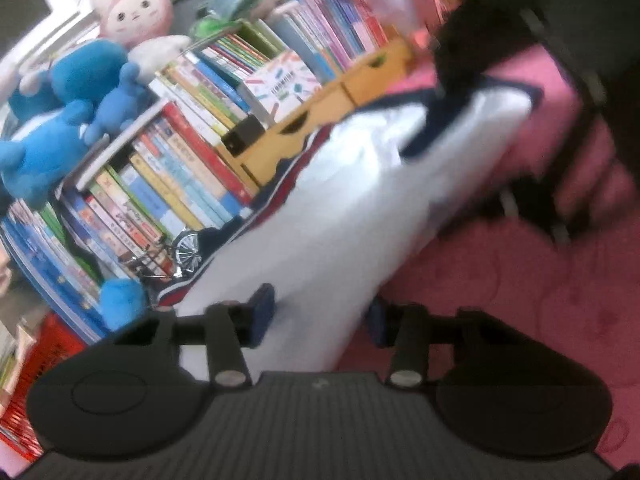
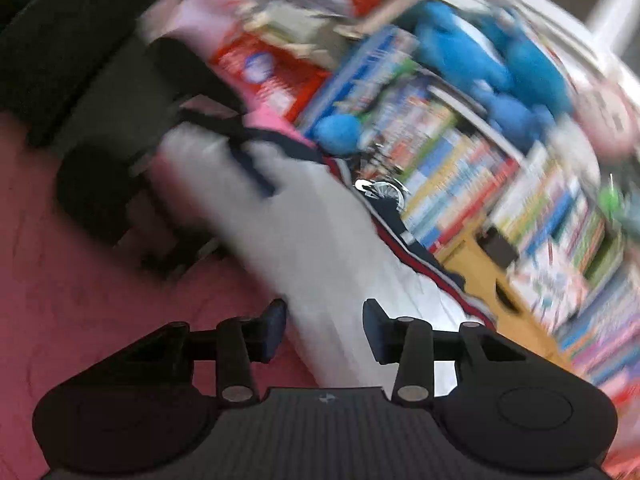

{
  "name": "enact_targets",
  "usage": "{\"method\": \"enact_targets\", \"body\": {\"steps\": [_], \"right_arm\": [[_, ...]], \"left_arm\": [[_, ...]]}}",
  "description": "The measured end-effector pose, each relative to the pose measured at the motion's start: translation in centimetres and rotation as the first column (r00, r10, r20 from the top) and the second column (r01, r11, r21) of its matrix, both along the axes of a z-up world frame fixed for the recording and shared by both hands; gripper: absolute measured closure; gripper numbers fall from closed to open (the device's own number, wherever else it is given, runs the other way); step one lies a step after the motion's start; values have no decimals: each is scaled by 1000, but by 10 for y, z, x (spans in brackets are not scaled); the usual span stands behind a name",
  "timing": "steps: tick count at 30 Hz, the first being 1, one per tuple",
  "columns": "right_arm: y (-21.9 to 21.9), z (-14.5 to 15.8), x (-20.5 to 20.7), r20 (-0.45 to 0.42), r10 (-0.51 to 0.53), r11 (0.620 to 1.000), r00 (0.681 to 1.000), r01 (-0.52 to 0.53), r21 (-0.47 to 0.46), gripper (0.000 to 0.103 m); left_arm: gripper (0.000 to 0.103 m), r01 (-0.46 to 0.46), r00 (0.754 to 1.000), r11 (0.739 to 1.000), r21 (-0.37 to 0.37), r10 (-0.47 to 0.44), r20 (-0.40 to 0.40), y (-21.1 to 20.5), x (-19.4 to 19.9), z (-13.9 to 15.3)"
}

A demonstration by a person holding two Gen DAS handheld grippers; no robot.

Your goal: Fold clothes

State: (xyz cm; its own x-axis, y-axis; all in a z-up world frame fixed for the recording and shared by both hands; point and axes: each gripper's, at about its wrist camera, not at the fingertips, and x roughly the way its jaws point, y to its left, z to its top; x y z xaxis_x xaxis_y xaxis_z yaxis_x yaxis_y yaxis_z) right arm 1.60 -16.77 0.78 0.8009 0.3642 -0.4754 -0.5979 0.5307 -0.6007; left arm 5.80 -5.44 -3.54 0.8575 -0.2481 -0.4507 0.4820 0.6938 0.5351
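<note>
Both grippers at the near ends of a white garment, mid-fold.

Left gripper (image 1: 316, 316) part spread, white garment (image 1: 320, 216) between its pads; contact unclear through blur. Right gripper (image 2: 324, 326) also part spread, cloth between the pads, a gap showing at the left pad. Garment lies long on the pink surface (image 1: 520, 280), navy-red trim along its far edge, against the bookshelf (image 1: 180, 168) and blue plush toys (image 1: 60, 120). Judgement: pinch only the top layer, move both ends evenly, keep the trim edge straight.
</note>
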Motion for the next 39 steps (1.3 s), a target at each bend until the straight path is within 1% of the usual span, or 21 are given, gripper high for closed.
{"method": "enact_targets", "body": {"steps": [1,2,4,6,7,8,10,11,13,15,16,18,20,22,25,28,30,32,34,36,39], "right_arm": [[6,-5,-5,36,20,999,999,-18,-40,60],[12,-11,-6,78,32,997,996,-26,-76,60],[24,-21,-1,120,57,991,991,-42,-128,60],[37,-30,9,139,83,984,987,-59,-169,61],[42,-34,14,141,97,979,985,-69,-191,75],[47,-36,18,127,112,973,986,-82,-217,84],[45,-40,23,111,134,958,985,-101,-268,88],[41,-41,23,106,144,950,984,-108,-293,92],[30,-44,25,96,154,934,983,-113,-340,94],[-2,-47,33,98,71,928,993,-30,-371,94],[-18,-48,37,97,20,927,995,18,-375,95],[-45,-44,40,75,-76,939,994,97,-331,95],[-68,-41,44,56,-156,941,986,165,-296,95],[-64,-39,42,77,-154,939,985,170,-298,95],[-67,-20,30,132,-154,954,979,182,-238,96],[-75,1,5,161,-142,965,977,173,-198,96],[-80,8,-15,162,-126,968,979,157,-194,95],[-83,3,-34,144,-112,969,983,140,-203,95],[-83,-9,-51,133,-101,967,986,129,-219,95],[-80,-18,-67,125,-98,964,987,125,-235,95],[-81,-20,-82,109,-102,962,989,126,-244,94]], "left_arm": [[70,7,1000,1000,3,-7,-4,-1,0,2],[70,17,1000,1000,25,-17,5,-3,-1,0],[70,55,998,993,103,-56,16,-8,-2,-7],[75,79,996,977,200,-88,35,-12,0,-17],[84,84,995,958,273,-97,32,-12,4,-24],[89,100,994,946,310,-109,13,-9,6,-27],[91,129,991,924,360,-132,-15,-1,10,-30],[92,123,992,919,374,-127,-15,5,11,-31],[92,101,994,911,400,-107,-6,17,13,-35],[92,68,997,903,424,-82,15,32,15,-40],[93,43,998,904,426,-58,24,38,16,-41],[94,-7,999,902,431,-13,44,49,18,-44],[98,-39,998,905,424,12,66,53,14,-39],[100,-72,995,914,399,36,96,56,5,-26],[100,-68,990,936,347,21,138,70,-21,6],[100,-39,994,951,305,5,112,81,-51,22],[100,-18,997,948,318,-6,74,86,-63,14],[99,-3,999,938,346,-9,34,90,-72,-2],[99,12,1000,928,373,-11,-6,93,-81,-18],[99,4,1000,932,363,3,-19,94,-89,-20],[98,1,999,939,344,17,-48,98,-95,-18]]}}
